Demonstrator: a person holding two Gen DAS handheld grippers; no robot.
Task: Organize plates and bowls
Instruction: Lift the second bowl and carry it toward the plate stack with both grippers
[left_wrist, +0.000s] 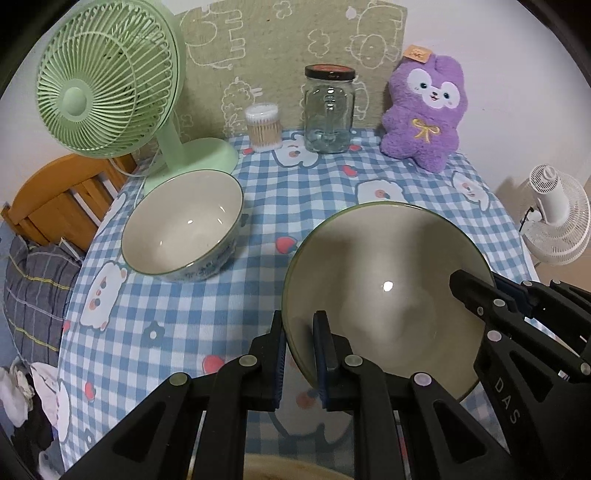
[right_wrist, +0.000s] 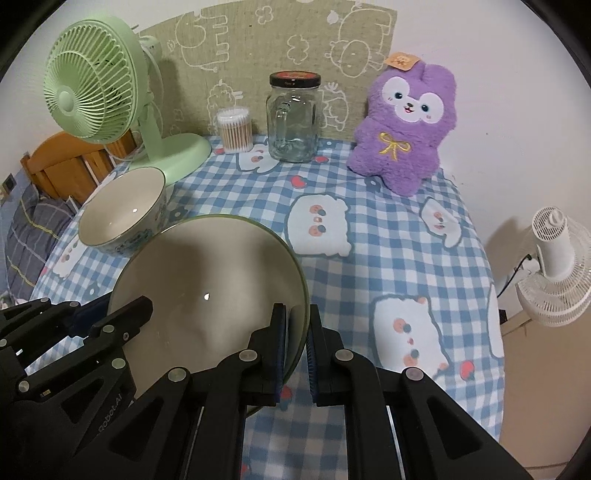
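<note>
A large green-rimmed bowl (left_wrist: 384, 291) is held above the checked tablecloth between both grippers. My left gripper (left_wrist: 299, 354) is shut on its left rim, one finger inside and one outside. My right gripper (right_wrist: 297, 347) is shut on its right rim in the same way; the bowl (right_wrist: 207, 291) fills the left of the right wrist view. Each gripper also shows in the other's view, the right one (left_wrist: 480, 306) and the left one (right_wrist: 122, 317). A smaller white bowl with a blue pattern (left_wrist: 184, 225) stands on the table to the left; it also shows in the right wrist view (right_wrist: 122, 214).
At the back of the table (left_wrist: 295, 206) stand a green desk fan (left_wrist: 107, 81), a tub of cotton swabs (left_wrist: 263, 127), a glass jar with a black lid (left_wrist: 328, 110) and a purple plush toy (left_wrist: 424, 114). A white fan (right_wrist: 557, 266) stands off the table's right edge.
</note>
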